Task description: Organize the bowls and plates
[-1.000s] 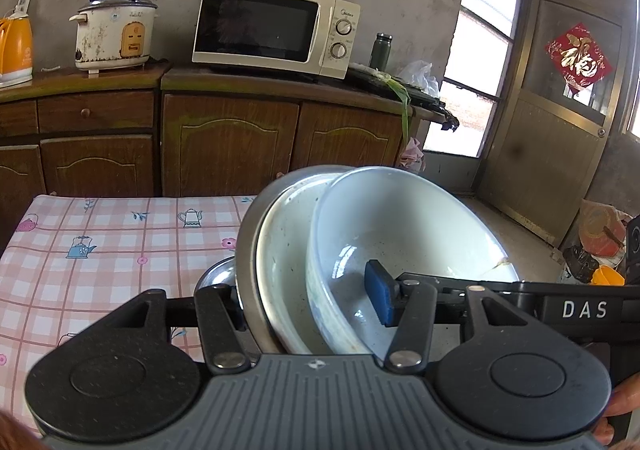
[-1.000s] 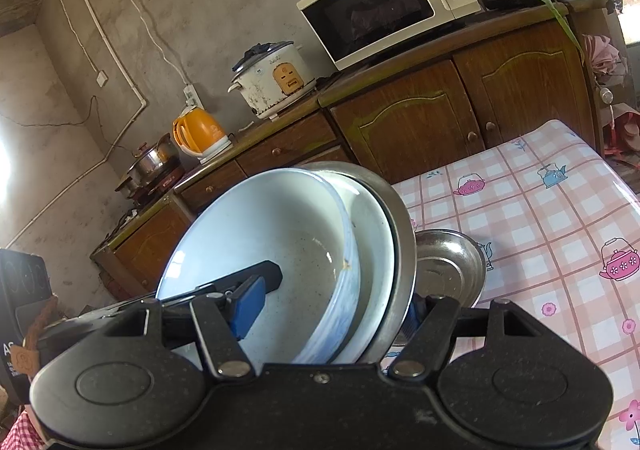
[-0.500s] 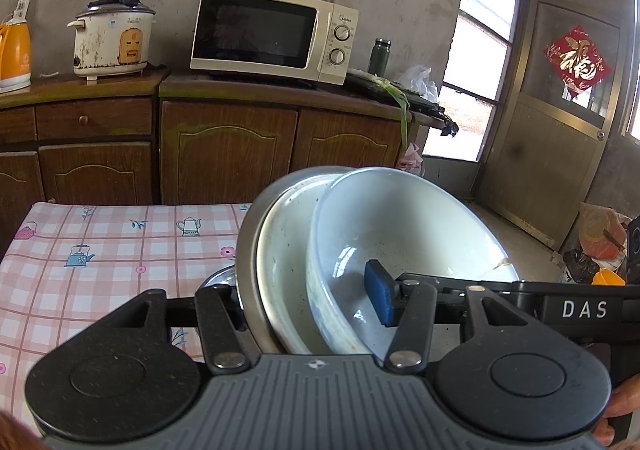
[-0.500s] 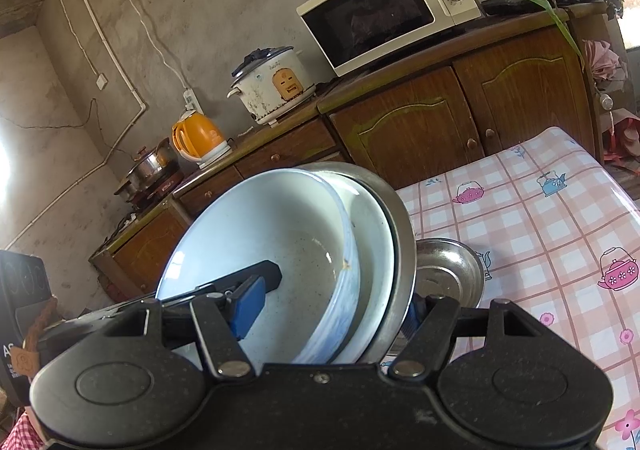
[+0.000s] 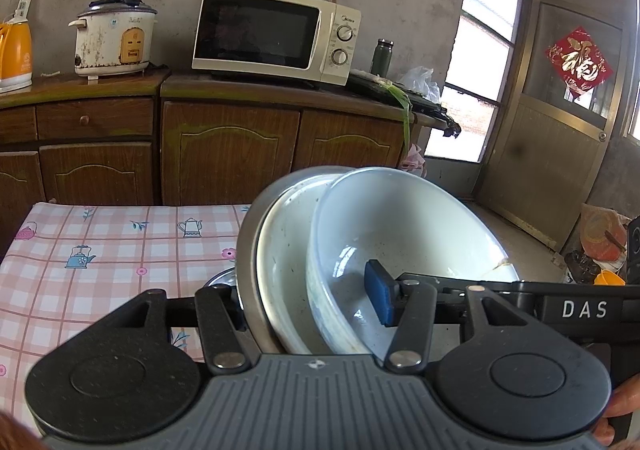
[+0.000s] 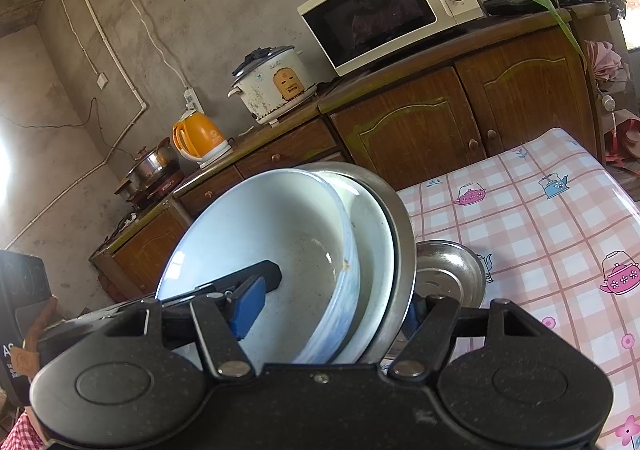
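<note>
left tool (image 5: pixel 308 306) | right tool (image 6: pixel 332 310) | both clamp nested bowls (image 5: pixel 400 226): glossy white enamel, steel outermost

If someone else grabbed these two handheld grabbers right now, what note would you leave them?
Left gripper: jaws closed across the stack of nested dishes, one blue pad inside the white bowl.
Right gripper: jaws clamp the same stack from the opposite side.
Stack: white bowl inside a pale dish inside a metal plate, tilted on edge, above the checked tablecloth.
A small steel bowl sits on the cloth behind.
Done: three dishes nested and held.
Left: set the stack down; the steel bowl is still separate.
</note>
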A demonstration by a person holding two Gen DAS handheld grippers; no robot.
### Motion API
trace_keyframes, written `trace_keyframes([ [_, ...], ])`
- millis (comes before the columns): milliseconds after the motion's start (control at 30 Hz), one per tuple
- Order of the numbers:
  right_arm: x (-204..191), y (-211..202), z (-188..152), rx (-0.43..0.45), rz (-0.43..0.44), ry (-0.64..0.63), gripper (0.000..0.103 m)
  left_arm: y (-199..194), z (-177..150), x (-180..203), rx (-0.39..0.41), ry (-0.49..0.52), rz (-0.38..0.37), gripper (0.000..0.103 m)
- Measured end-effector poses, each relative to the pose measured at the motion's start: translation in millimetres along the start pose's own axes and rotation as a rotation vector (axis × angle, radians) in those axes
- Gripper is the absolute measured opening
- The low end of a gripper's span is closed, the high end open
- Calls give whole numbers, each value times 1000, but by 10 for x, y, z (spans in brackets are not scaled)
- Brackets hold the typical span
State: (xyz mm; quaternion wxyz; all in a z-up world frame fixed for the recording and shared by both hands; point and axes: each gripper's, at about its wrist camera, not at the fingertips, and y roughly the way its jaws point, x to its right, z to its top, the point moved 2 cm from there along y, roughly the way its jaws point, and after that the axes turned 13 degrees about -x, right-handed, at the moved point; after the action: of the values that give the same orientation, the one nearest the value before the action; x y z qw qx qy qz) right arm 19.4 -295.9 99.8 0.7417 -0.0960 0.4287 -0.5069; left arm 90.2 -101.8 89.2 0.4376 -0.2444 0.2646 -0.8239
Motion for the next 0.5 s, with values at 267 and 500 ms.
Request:
trace_keyframes([
  [267,-4,1,-13,0,-1,-1,82,9,-1,6,-1,-1,-2,53],
  [500,-2,2,-10,-1,-1,0,82,62,9,-2,-3,-2,-4,53],
])
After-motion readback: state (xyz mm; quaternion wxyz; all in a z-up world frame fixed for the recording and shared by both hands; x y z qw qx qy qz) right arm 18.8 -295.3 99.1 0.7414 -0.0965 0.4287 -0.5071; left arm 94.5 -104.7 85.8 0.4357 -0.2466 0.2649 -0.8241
